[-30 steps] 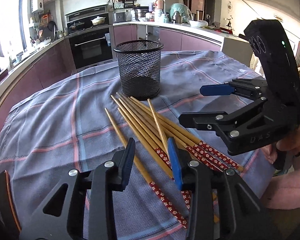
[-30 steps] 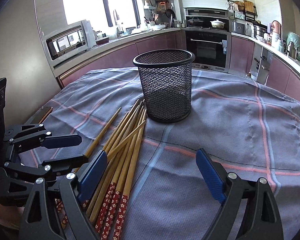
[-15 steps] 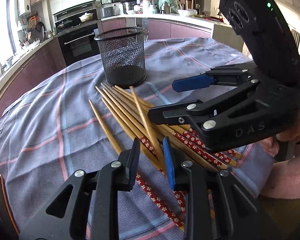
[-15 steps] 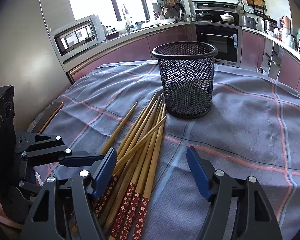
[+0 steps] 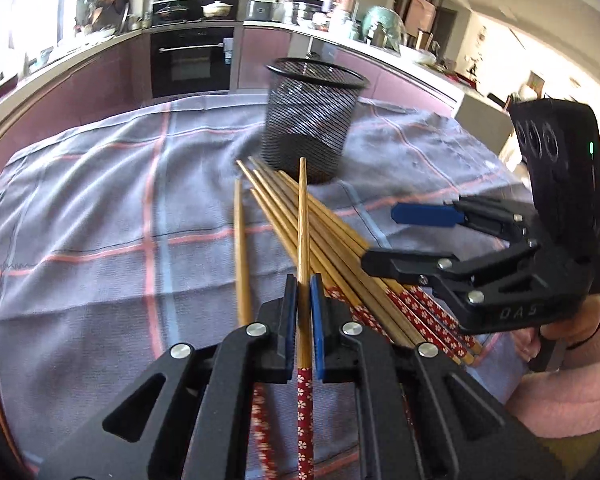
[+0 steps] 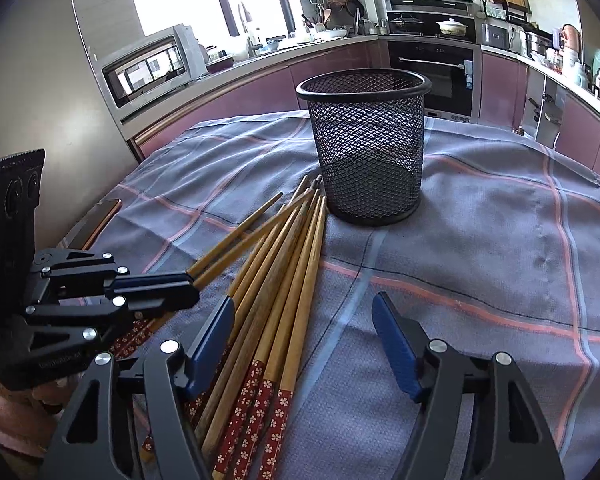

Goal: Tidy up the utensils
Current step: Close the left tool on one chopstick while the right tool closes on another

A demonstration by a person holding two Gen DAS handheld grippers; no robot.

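Since a second ago the left tool [image 5: 303, 304] has closed in from a wide gap and now clamps one chopstick [image 5: 303, 240] between its blue pads, just above the red flowered handle end. That stick points forward toward the mesh cup [image 5: 312, 120], its bare tip raised over the rest of the pile.

Remaining chopsticks [image 6: 284, 280] lie fanned on the cloth [image 6: 500, 240], bare tips near the foot of the mesh cup, patterned ends toward the person. One stick [image 5: 240, 248] lies a little apart on the left side of the bundle (as the left wrist view shows it).

Mesh cup stands upright on the checked cloth, nothing visible inside it in the right wrist view.

Right tool [image 6: 304, 340] has narrowed slightly over the same second; jaws still apart, nothing pressed between them. Its left pad [image 6: 210, 344] sits over the edge of the bundle; contact cannot be told. Its right pad is over bare cloth.

Cloth covers the desk; a wooden desk edge [image 6: 100, 220] shows at the left. A hand in a pink sleeve [image 5: 572, 392] holds the right tool's grip. Kitchen units and an oven [image 6: 432, 76] behind.
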